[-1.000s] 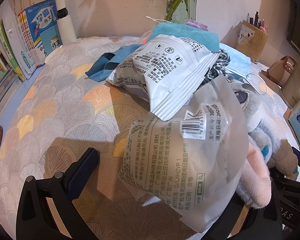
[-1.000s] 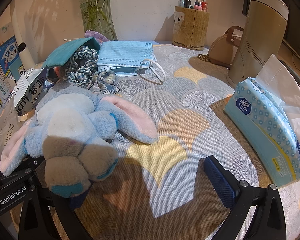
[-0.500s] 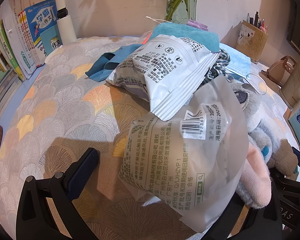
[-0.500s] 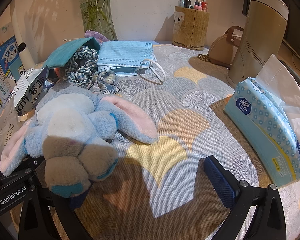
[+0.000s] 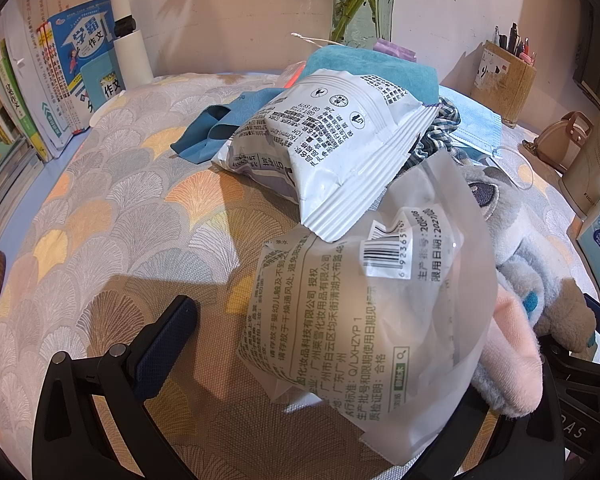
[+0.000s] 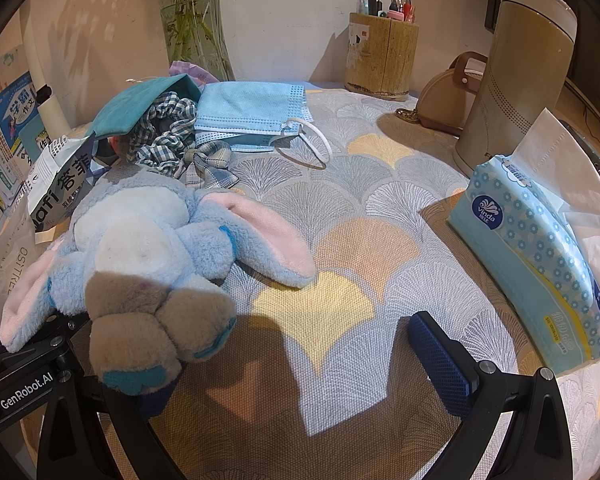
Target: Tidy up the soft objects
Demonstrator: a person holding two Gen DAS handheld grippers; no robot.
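Observation:
A blue plush rabbit (image 6: 148,236) lies on the patterned tablecloth (image 6: 340,240); it also shows at the right of the left wrist view (image 5: 516,280). My right gripper (image 6: 296,364) is open, its left finger under the plush's feet. A translucent printed bag (image 5: 364,320) lies between the fingers of my open left gripper (image 5: 324,364), whose right finger is hidden behind it. A white snack packet (image 5: 340,148) rests on a pile with a teal cloth (image 5: 372,68), a checked scrunchie (image 6: 164,128) and a blue face mask (image 6: 252,116).
A tissue pack (image 6: 536,264) lies at the right, with a beige cylinder appliance (image 6: 520,68), a small tan bag (image 6: 448,100) and a pen holder (image 6: 380,56) behind. A glass vase (image 6: 192,20) stands at the wall. Books (image 5: 60,76) stand at the left.

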